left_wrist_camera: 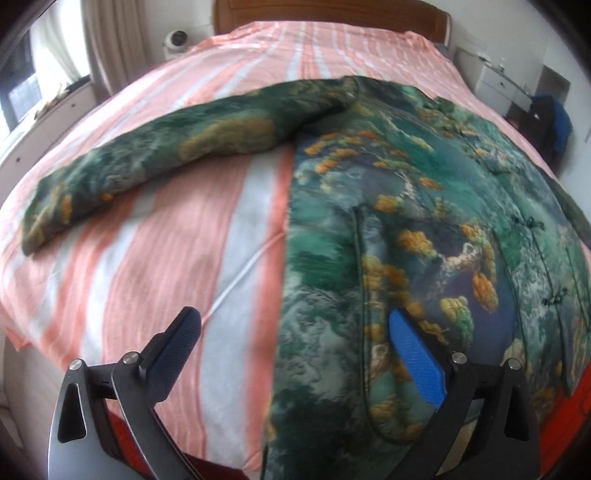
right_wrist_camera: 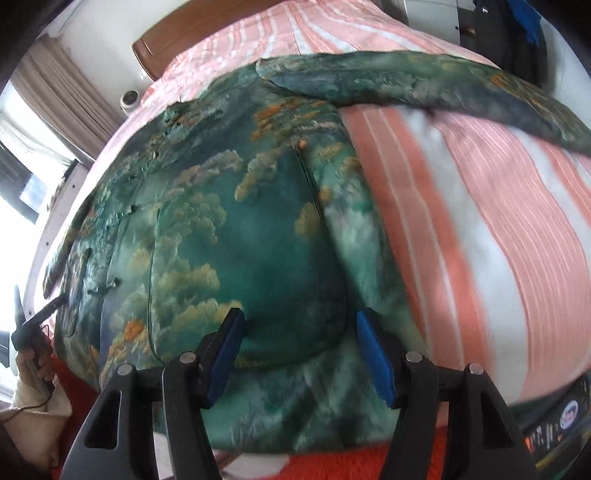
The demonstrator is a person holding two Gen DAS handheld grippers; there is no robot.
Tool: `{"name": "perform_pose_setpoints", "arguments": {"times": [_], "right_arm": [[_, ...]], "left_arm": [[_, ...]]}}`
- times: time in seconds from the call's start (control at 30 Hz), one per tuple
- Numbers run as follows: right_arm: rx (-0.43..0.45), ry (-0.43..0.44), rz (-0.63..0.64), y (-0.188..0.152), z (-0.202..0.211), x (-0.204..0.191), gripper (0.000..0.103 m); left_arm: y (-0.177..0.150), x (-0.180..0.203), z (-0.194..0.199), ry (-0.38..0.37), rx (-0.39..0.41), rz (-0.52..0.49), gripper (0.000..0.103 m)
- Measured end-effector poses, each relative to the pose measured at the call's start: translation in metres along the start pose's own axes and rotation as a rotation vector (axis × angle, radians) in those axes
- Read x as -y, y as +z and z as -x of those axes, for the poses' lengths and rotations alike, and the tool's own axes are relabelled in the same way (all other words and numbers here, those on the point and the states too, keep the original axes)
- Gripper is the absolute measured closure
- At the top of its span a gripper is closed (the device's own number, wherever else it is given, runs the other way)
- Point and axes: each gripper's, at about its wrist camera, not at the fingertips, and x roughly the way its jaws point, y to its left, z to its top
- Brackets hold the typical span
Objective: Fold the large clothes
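Observation:
A large green padded jacket (left_wrist_camera: pixel 424 221) with a yellow and blue landscape print lies flat, front up, on the bed. Its left sleeve (left_wrist_camera: pixel 155 162) stretches out to the left over the bedspread. My left gripper (left_wrist_camera: pixel 291 332) is open and empty above the jacket's lower left edge. In the right wrist view the jacket (right_wrist_camera: pixel 240 221) fills the middle, and its other sleeve (right_wrist_camera: pixel 424 81) reaches to the right. My right gripper (right_wrist_camera: pixel 299 336) is open and empty over the jacket's hem, beside a pocket seam.
The bed has a pink and white striped bedspread (left_wrist_camera: pixel 166 258) and a wooden headboard (left_wrist_camera: pixel 332 14). A white cable (left_wrist_camera: pixel 243 273) lies on the spread. A white bedside cabinet (left_wrist_camera: pixel 495 81) stands at the right, a window (right_wrist_camera: pixel 22 177) at the left. Red fabric (right_wrist_camera: pixel 351 461) lies at the bed's near edge.

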Motion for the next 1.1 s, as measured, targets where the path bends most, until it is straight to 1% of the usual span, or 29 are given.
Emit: {"name": "perform_pose_setpoints", "arguments": {"times": [0.07, 0.1, 0.17, 0.2, 0.23, 0.27, 0.3, 0.37, 0.4, 0.47, 0.5, 0.57, 0.6, 0.63, 0.7, 0.73, 0.77, 0.8, 0.83, 0.87, 0.9, 0.93, 0.97, 1.0, 1.1], "right_arm": [[-0.002, 0.001, -0.001, 0.003, 0.006, 0.004, 0.041], [0.020, 0.008, -0.012, 0.009, 0.017, 0.007, 0.041], [0.133, 0.020, -0.065, 0.020, 0.046, 0.027, 0.036], [0.178, 0.015, -0.088, 0.025, 0.061, 0.039, 0.025], [0.248, 0.005, -0.124, 0.035, 0.076, 0.055, 0.014], [0.305, -0.010, -0.162, 0.045, 0.085, 0.071, 0.010], [0.341, -0.024, -0.194, 0.056, 0.088, 0.083, 0.005], [0.375, -0.042, -0.293, 0.077, 0.089, 0.125, 0.005], [0.379, -0.046, -0.333, 0.083, 0.086, 0.138, 0.005], [0.384, -0.041, -0.465, 0.094, 0.070, 0.175, 0.005], [0.398, -0.037, -0.555, 0.096, 0.060, 0.198, 0.005], [0.425, -0.022, -0.696, 0.100, 0.044, 0.227, 0.005], [0.433, -0.019, -0.742, 0.103, 0.037, 0.235, 0.006], [0.449, -0.012, -0.812, 0.105, 0.029, 0.251, 0.010], [0.483, -0.004, -0.876, 0.108, 0.025, 0.268, 0.016], [0.505, -0.012, -0.892, 0.113, 0.022, 0.272, 0.030], [0.509, -0.025, -0.886, 0.121, 0.020, 0.273, 0.041], [0.492, -0.048, -0.876, 0.127, 0.018, 0.272, 0.063], [0.471, -0.127, -0.848, 0.138, 0.020, 0.266, 0.083], [0.480, -0.188, -0.810, 0.147, 0.026, 0.254, 0.085], [0.504, -0.215, -0.756, 0.159, 0.036, 0.239, 0.086], [0.533, -0.212, -0.684, 0.174, 0.048, 0.218, 0.088], [0.551, -0.199, -0.625, 0.185, 0.056, 0.200, 0.088], [0.573, -0.173, -0.537, 0.201, 0.067, 0.172, 0.088], [0.627, -0.067, -0.233, 0.247, 0.097, 0.054, 0.088]], "left_arm": [[-0.001, 0.002, 0.005, 0.024, 0.030, -0.017, 0.001], [-0.001, 0.006, 0.009, 0.035, 0.048, -0.039, 0.001], [0.002, 0.010, 0.018, 0.042, 0.066, -0.081, 0.001], [0.003, 0.015, 0.024, 0.032, 0.079, -0.104, 0.001], [0.006, 0.017, 0.029, 0.022, 0.088, -0.114, 0.001], [0.008, 0.019, 0.036, 0.006, 0.101, -0.122, 0.001], [0.012, 0.019, 0.042, -0.005, 0.112, -0.119, 0.001], [0.019, 0.020, 0.051, -0.017, 0.130, -0.101, 0.001], [0.022, 0.020, 0.056, -0.013, 0.145, -0.086, 0.001], [0.027, 0.023, 0.058, 0.018, 0.170, -0.076, 0.001], [0.029, 0.022, 0.058, 0.045, 0.183, -0.069, 0.001], [0.031, 0.019, 0.055, 0.068, 0.179, -0.045, 0.001], [0.032, 0.016, 0.052, 0.073, 0.172, -0.025, 0.001], [0.033, 0.013, 0.048, 0.074, 0.168, -0.010, 0.001], [0.030, 0.007, 0.040, 0.096, 0.164, 0.013, 0.001], [0.030, 0.005, 0.035, 0.117, 0.164, 0.017, 0.001], [0.028, 0.004, 0.031, 0.139, 0.163, 0.020, 0.001], [0.027, 0.000, 0.026, 0.164, 0.162, 0.030, 0.001], [0.027, -0.004, 0.022, 0.179, 0.161, 0.043, 0.001], [0.025, -0.009, 0.020, 0.190, 0.162, 0.060, 0.001], [0.024, -0.017, 0.016, 0.200, 0.166, 0.088, 0.001], [0.023, -0.023, 0.014, 0.206, 0.169, 0.107, 0.001], [0.023, -0.027, 0.010, 0.213, 0.171, 0.123, 0.001], [0.022, -0.034, 0.006, 0.222, 0.170, 0.140, 0.001], [0.020, -0.043, -0.001, 0.234, 0.168, 0.155, 0.001]]}}
